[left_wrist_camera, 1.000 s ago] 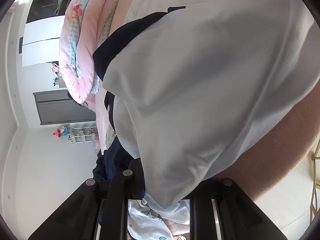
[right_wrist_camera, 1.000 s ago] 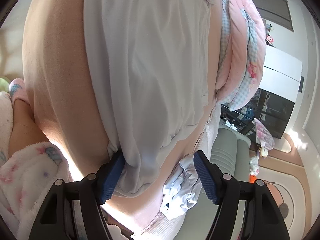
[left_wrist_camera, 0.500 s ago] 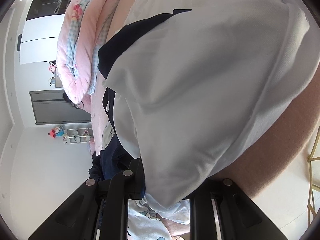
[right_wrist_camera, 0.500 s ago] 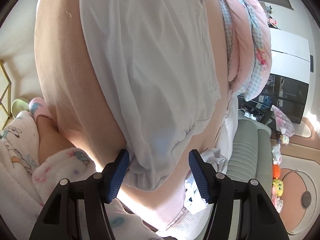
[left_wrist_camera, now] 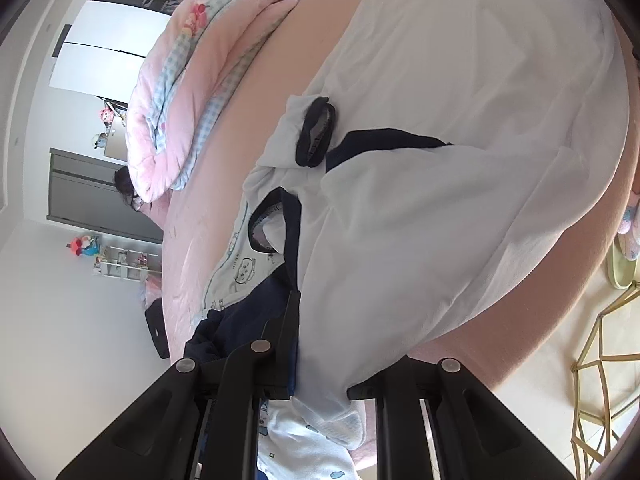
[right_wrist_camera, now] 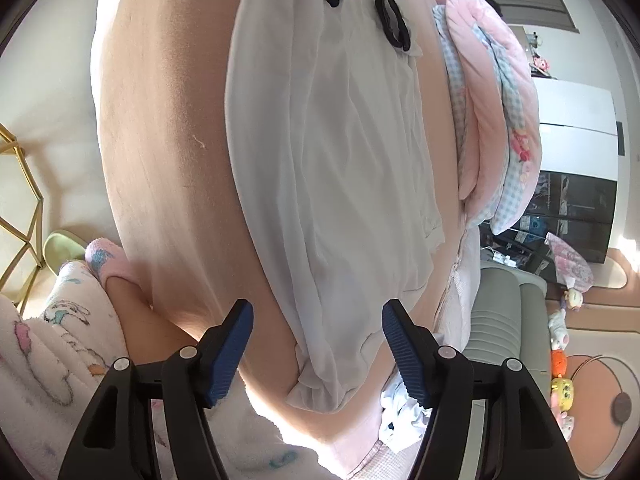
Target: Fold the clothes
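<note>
A white shirt (left_wrist_camera: 440, 200) with navy trim at the neck and cuff lies spread over the pink bed (left_wrist_camera: 560, 300). My left gripper (left_wrist_camera: 320, 384) is shut on a bunched fold of that shirt at its near edge. In the right wrist view the same shirt (right_wrist_camera: 340, 160) runs away from me along the bed (right_wrist_camera: 160, 160). Its crumpled lower corner rests on the sheet between the blue pads (right_wrist_camera: 232, 348) of my right gripper (right_wrist_camera: 318, 352). That gripper is open, with neither pad touching the cloth.
A rolled pink and blue quilt (left_wrist_camera: 188, 92) lies along the far side of the bed. A navy garment (left_wrist_camera: 240, 320) and a printed pale one (left_wrist_camera: 240, 268) sit left of the shirt. A gold wire frame (right_wrist_camera: 20, 200), a person's fleece sleeve (right_wrist_camera: 52, 340) and a grey seat (right_wrist_camera: 500, 320) flank the bed.
The left gripper has drawn back with its fold, uncovering the shirt's neck and cuff. The right gripper has backed off the hem, which now rests on the bed.
</note>
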